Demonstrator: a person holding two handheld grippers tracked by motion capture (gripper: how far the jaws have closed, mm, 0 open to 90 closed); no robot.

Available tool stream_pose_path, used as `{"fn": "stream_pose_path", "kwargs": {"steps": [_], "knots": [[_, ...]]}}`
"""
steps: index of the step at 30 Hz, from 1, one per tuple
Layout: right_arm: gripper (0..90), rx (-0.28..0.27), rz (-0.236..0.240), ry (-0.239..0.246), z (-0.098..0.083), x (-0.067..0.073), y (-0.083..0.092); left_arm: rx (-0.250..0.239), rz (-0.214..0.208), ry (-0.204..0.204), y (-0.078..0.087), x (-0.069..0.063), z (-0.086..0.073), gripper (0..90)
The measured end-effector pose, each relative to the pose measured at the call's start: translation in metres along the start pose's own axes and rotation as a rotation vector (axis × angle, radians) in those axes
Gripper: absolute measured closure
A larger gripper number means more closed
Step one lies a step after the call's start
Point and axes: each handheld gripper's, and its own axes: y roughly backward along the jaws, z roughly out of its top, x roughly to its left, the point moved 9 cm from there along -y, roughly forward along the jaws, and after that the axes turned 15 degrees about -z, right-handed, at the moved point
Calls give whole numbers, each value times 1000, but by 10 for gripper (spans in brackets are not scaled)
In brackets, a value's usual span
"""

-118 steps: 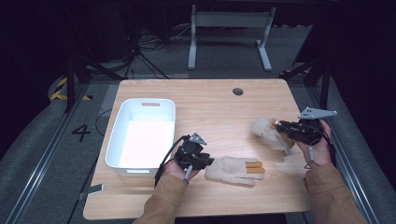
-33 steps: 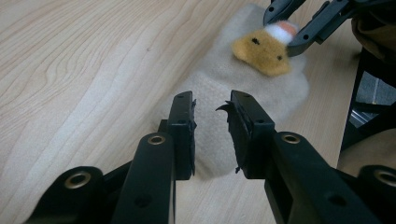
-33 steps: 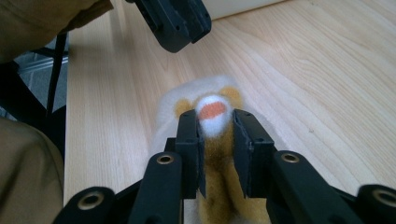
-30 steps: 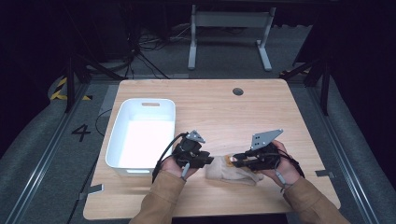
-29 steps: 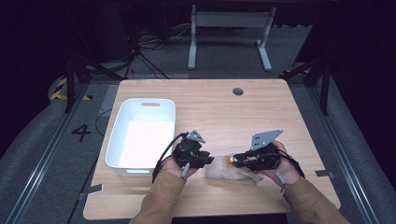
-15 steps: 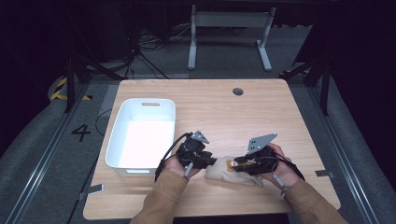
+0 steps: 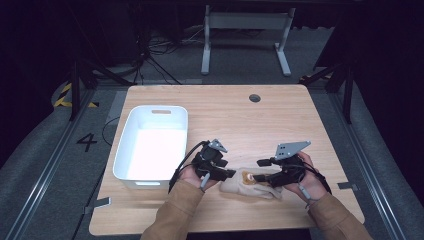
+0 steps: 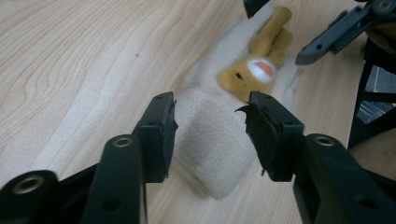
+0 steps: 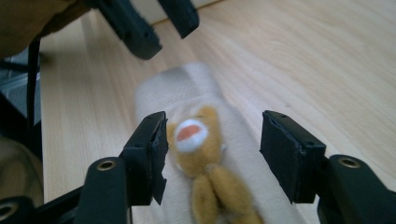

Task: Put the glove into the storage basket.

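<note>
A cream fleece mitten [image 7: 239, 188] lies flat near the table's front edge, with a small tan plush bear [image 7: 248, 176] on top of it. My left gripper [image 7: 228, 174] is open at the mitten's left end. In the left gripper view its jaws straddle the mitten's cuff [image 8: 210, 144], and the bear [image 8: 257, 60] lies beyond them. My right gripper [image 7: 260, 170] faces it from the right, also open. In the right gripper view [image 9: 212, 140] its jaws stand on either side of the bear's head [image 9: 192, 137], apart from it.
A white plastic bin [image 7: 150, 145] stands left of my left hand, empty inside. The wooden table [image 7: 235, 115] has a round cable hole [image 7: 254, 98] near its far edge. The two grippers point at each other, close together over the mitten.
My right gripper has come from the table's right side, where it held a cream item, to the mitten, and has edged left and lower in the last second. The left gripper has barely moved.
</note>
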Motion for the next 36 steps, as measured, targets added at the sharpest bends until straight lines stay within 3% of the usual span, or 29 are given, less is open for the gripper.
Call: {"fn": "stream_pose_path", "kwargs": {"steps": [7,14,17,18,24,28,31,34,36], "knots": [[336,-99,-106,-70,0,-22,22,0,2,-38,-3,1,11,426],[280,-133,-187,-161,-8,-53,40,11,-7,-39,-7,-2,15,428],[228,-117,-229,-212,-17,-73,46,4,-10,-24,-6,0,16,410],[228,-117,-229,-212,-17,-73,46,4,-10,-24,-6,0,16,385],[149,-125,-279,-302,-34,-106,55,13,28,-37,-6,4,15,322],[145,-99,-385,-366,-52,-130,57,12,44,-36,-6,6,14,303],[145,-90,-431,-417,-62,-142,56,10,56,-37,-6,8,14,293],[143,-58,-465,-416,-71,-147,50,3,67,-43,-8,9,13,277],[128,-33,-458,-396,-76,-145,47,5,63,-47,-9,10,12,270]]}}
